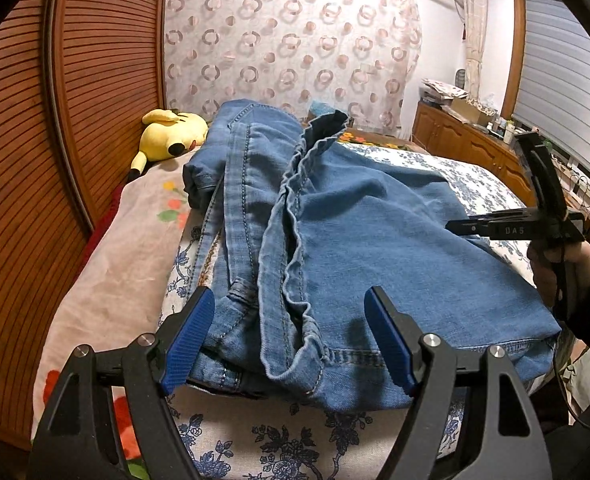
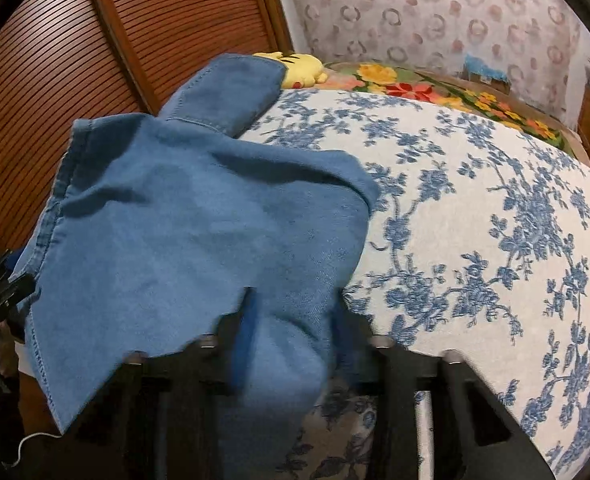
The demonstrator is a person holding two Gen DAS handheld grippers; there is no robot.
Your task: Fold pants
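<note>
Blue denim pants (image 1: pixel 355 236) lie folded in a bundle on the bed, with the ruffled waistband running up the middle. My left gripper (image 1: pixel 289 320) is open, its blue pads on either side of the near edge of the pants, holding nothing. My right gripper (image 1: pixel 453 226) shows at the right of the left wrist view, held in a hand beside the pants' right edge. In the right wrist view the pants (image 2: pixel 183 216) fill the left half and a fold of denim sits between the blurred fingers of my right gripper (image 2: pixel 291 320).
The bed has a white cover with blue flowers (image 2: pixel 475 220) and a pink blanket (image 1: pixel 115 264) on the left. A yellow plush toy (image 1: pixel 167 134) lies at the far left by the wooden slatted wardrobe (image 1: pixel 55 120). A wooden cabinet (image 1: pixel 471 140) stands at the right.
</note>
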